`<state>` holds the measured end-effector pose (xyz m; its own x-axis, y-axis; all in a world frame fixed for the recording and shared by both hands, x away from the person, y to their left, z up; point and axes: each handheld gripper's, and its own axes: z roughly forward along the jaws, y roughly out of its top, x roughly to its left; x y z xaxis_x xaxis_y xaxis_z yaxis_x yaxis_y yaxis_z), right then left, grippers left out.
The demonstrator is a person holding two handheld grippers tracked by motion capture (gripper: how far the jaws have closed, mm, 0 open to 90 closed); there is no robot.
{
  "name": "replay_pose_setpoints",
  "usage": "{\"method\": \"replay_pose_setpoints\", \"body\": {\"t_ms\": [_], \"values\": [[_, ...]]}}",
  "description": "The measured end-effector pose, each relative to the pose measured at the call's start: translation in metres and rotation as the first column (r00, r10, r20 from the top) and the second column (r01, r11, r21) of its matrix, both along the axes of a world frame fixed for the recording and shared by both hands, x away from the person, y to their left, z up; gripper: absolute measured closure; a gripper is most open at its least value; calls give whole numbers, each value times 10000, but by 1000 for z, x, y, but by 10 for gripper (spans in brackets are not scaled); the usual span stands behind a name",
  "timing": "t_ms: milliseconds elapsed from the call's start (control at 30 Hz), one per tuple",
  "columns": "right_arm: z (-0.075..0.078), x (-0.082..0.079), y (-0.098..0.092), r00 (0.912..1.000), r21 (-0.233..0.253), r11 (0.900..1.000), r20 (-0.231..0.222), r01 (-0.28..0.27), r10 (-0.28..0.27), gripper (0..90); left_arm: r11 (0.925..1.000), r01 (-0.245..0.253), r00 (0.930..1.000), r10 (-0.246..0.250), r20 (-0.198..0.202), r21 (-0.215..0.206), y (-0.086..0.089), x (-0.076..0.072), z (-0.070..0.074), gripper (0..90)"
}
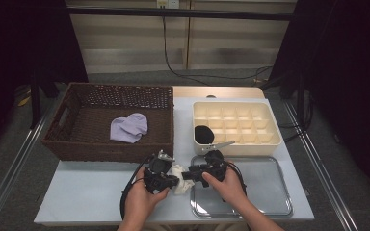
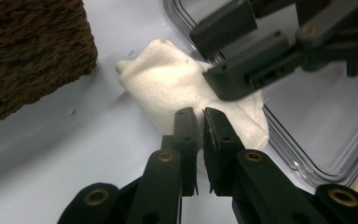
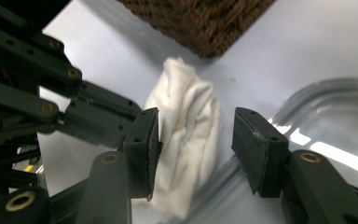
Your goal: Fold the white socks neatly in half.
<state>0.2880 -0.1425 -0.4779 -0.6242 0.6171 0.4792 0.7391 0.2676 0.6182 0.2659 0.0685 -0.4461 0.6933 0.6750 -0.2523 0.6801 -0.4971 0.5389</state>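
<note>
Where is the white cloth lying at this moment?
In the high view the white cloth lies on the table between the left claw and right claw, just left of the metal tray, near the wicker basket.

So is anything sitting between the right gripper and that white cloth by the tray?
Nothing visible. The right gripper is open with its fingers on either side of the white cloth. The left gripper is shut on the cloth's other end, off to the side.

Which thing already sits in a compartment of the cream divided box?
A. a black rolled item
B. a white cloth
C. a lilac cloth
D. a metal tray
A: a black rolled item fills a front-left compartment of the cream divided box.
</note>
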Motion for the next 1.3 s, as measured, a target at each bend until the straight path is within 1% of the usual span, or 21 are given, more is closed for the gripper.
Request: {"method": "replay_pose_setpoints", "body": {"t_ms": [67, 133, 200, 267, 400, 467, 500, 533, 567, 600, 633, 700, 800, 833, 900, 967, 1067, 1133, 1200, 1267, 1300], "values": [[-2, -1, 1, 9999, 135, 9998, -46, 130, -130, 537, 10000, -12, 10000, 12, 8, 37, 0, 0, 0, 839], [-5, 0, 4, 10000, 178, 9998, -15, 4, -4, 576, 9999, -9, 10000, 9, -2, 133, 1, 0, 0, 837], [-11, 1, 9, 9997, 323, 9995, -230, 19, -11, 594, 9999, -61, 9999, 60, 101, 128, 2, 0, 0, 823], [-10, 3, 10, 9992, 270, 9996, -392, 61, -50, 610, 9999, -59, 9998, 57, 174, 96, 4, 1, 0, 799], [-10, 7, 4, 9952, 586, 9982, -974, 95, -37, 716, 9998, -73, 9994, 66, 352, 200, 6, 2, 0, 780], [-8, 7, 3, 9963, 620, 9981, -856, 9, 44, 762, 9998, -170, 9988, 164, 455, 136, 9, 3, 0, 762], [-7, 6, 3, 9963, 751, 9972, -857, 41, 24, 842, 9996, -190, 9984, 180, 532, 185, 10, 3, 1, 751], [-5, 7, 0, 9970, 1030, 9947, -771, 31, 49, 900, 9997, -191, 9977, 179, 656, 163, 11, 3, 1, 737], [-2, 8, -2, 9978, 1082, 9941, -655, 19, 52, 900, 9994, -255, 9966, 237, 785, 221, 12, 3, 1, 727], [1, 10, -3, 9980, 869, 9962, -628, -7, 61, 900, 9994, -315, 9961, 303, 823, 134, 13, 4, 1, 705], [1, 11, -3, 9969, 584, 9980, -746, -226, 269, 900, 9994, -329, 9961, 318, 821, 122, 13, 4, 0, 694], [0, 9, -2, 9981, 254, 9996, -596, -152, 167, 900, 9995, -273, 9964, 261, 808, 138, 12, 4, -1, 692], [-1, 8, -3, 9986, 315, 9994, -509, 133, -117, 846, 9998, -183, 9968, 174, 780, 110, 10, 4, -2, 702], [-1, 9, -3, 9984, 368, 9992, -561, 122, -101, 811, 9998, -186, 9968, 179, 773, 91, 10, 3, -2, 702], [-1, 9, -4, 9983, 369, 9992, -572, 139, -117, 784, 9999, -130, 9963, 125, 851, 58, 7, 3, -2, 697], [2, 9, -6, 9977, 508, 9981, -606, 335, -304, 723, 9998, -124, 9957, 112, 920, 126, 5, 3, -3, 692], [9, 9, -10, 9979, 714, 9963, -464, 483, -450, 623, 9998, -116, 9955, 99, 937, 177, 2, 3, -4, 693], [12, 8, -8, 9986, 613, 9975, -431, 345, -319, 600, 9998, -121, 9955, 109, 946, 125, 1, 3, -5, 692], [10, 7, -5, 9986, 378, 9988, -432, 322, -306, 586, 9997, -91, 9945, 68, 1044, 217, -1, 2, -5, 693], [5, 6, -3, 9982, 416, 9989, -559, 217, -194, 568, 9994, -103, 9932, 64, 1164, 325, -3, 0, -5, 694], [4, 6, -2, 9981, 456, 9986, -568, 258, -232, 559, 9996, -95, 9937, 63, 1121, 277, -4, 0, -5, 694]]}}
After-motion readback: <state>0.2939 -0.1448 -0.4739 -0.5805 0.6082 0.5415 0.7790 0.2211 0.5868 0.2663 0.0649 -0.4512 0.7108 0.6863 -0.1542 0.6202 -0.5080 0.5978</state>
